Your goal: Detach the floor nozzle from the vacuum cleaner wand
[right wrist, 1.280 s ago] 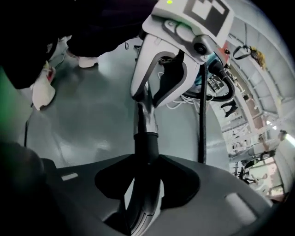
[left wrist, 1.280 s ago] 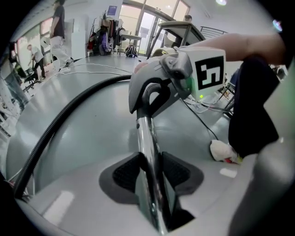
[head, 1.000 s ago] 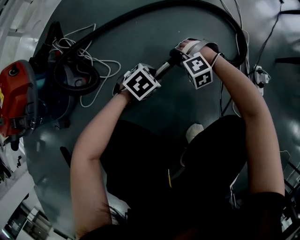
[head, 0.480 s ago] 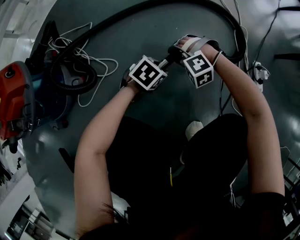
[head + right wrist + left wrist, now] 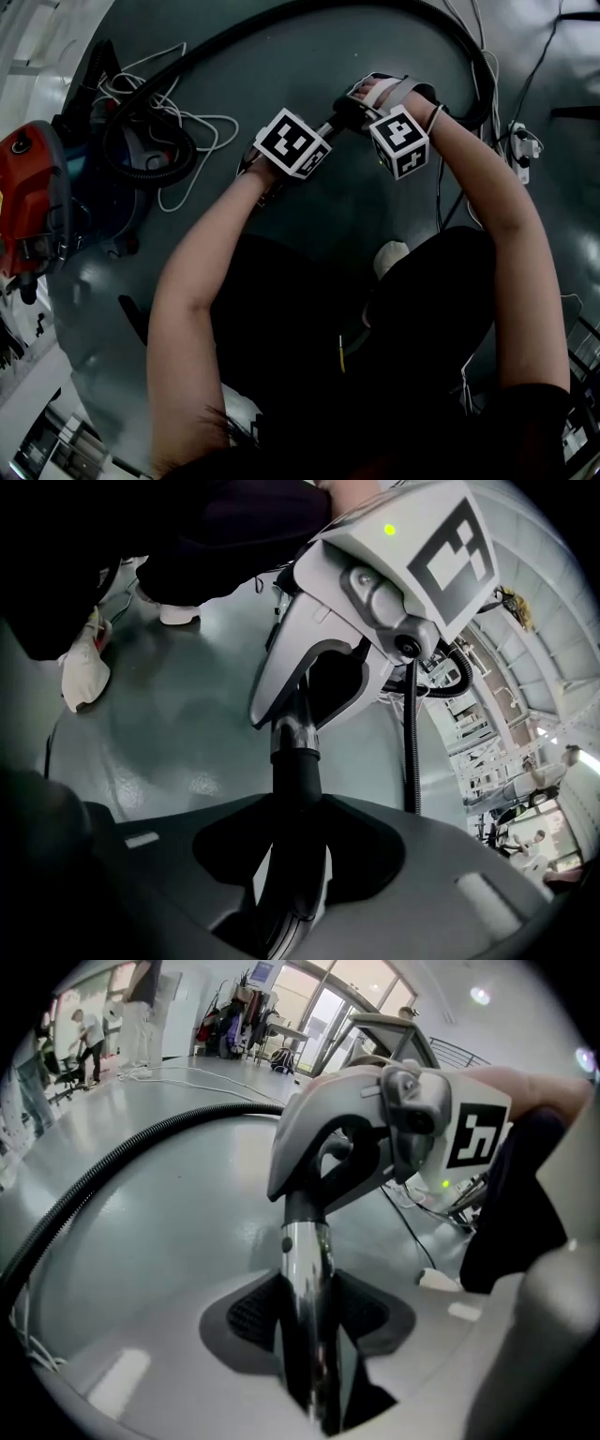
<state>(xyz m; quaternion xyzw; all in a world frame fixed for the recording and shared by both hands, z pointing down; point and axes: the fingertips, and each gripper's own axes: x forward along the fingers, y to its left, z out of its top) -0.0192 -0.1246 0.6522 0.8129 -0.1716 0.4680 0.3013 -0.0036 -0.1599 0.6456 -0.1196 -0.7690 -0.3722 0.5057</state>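
A chrome wand [image 5: 305, 1269] runs between the dark pads of my left gripper [image 5: 305, 1314], whose jaws are closing on it. In the head view the left gripper [image 5: 317, 142] sits just below and left of my right gripper [image 5: 352, 112] on the same slanted tube. The right gripper [image 5: 298, 855] is shut on the black tube end [image 5: 295, 789], just below its chrome collar. Each gripper view shows the other gripper straight ahead, close by. The black hose [image 5: 281, 23] arcs away across the floor. No floor nozzle shows in any view.
The red vacuum body [image 5: 28, 202] stands at the left with coiled hose and a white cable [image 5: 202, 127] beside it. A power strip [image 5: 520, 145] and thin cables lie at the right. The person's white shoe [image 5: 389, 258] is below the grippers.
My left gripper has rolled and crept a little up the wand toward the right gripper. The right gripper has stayed in place.
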